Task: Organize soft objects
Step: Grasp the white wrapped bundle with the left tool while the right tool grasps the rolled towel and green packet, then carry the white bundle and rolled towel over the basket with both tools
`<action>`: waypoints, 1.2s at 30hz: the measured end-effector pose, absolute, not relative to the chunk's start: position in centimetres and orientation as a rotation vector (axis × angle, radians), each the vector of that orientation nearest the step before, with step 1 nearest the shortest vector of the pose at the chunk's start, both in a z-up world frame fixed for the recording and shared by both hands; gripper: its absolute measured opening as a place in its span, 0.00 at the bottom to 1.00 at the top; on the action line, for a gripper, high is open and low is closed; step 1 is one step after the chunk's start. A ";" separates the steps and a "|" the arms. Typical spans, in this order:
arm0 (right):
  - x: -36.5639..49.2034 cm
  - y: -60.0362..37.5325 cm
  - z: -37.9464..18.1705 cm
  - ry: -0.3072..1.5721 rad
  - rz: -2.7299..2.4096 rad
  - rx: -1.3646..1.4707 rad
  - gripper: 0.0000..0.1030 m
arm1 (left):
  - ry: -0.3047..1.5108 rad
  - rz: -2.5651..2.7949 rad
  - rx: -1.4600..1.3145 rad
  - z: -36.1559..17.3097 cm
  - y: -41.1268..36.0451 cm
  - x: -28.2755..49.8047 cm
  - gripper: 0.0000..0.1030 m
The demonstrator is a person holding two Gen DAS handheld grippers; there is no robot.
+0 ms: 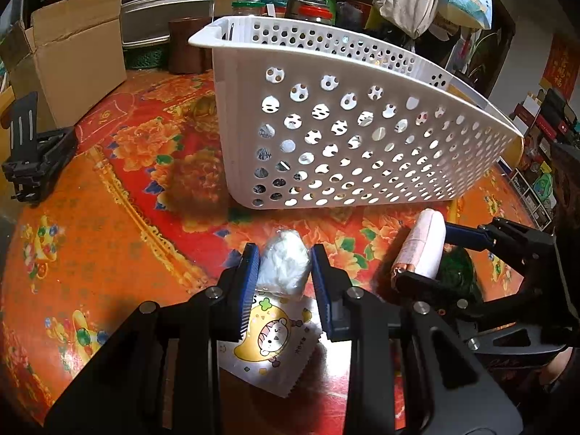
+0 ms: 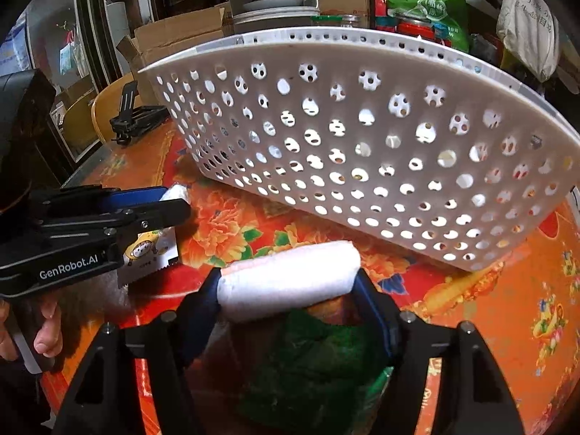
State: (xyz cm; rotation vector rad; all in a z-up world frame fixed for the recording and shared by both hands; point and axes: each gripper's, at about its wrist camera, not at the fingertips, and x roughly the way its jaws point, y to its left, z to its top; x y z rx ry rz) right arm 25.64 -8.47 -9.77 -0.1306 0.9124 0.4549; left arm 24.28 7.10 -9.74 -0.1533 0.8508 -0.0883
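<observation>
My left gripper (image 1: 284, 272) pinches a soft, light white bundle (image 1: 284, 266) mid-body; my right gripper (image 2: 288, 290) clamps the squashy white roll (image 2: 286, 279) endwise, near the basket (image 2: 362, 145).

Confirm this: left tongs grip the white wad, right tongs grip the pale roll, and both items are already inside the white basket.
Not inside. The left wrist view shows the white wad and the pale roll in front of the white basket, outside its wall. The grips are as stated.
</observation>
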 end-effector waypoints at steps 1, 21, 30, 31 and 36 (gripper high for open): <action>25.5 -8.5 -9.6 0.904 0.459 -0.127 0.67 | 0.845 -0.090 -0.153 -9.6 7.1 24.2 0.26; 22.1 -10.7 -7.7 0.805 0.448 -0.051 0.67 | 0.715 -0.157 -0.081 -7.1 4.9 21.5 0.26; 18.8 -14.4 -3.3 0.729 0.414 -0.001 0.68 | 0.672 -0.152 -0.057 -4.2 3.3 19.5 0.26; 18.6 -14.7 -2.6 0.722 0.415 0.005 0.68 | 0.669 -0.159 -0.064 -3.5 3.1 19.2 0.26; 18.1 -15.9 1.3 0.679 0.420 0.013 0.68 | 0.637 -0.166 -0.083 0.4 3.1 18.3 0.26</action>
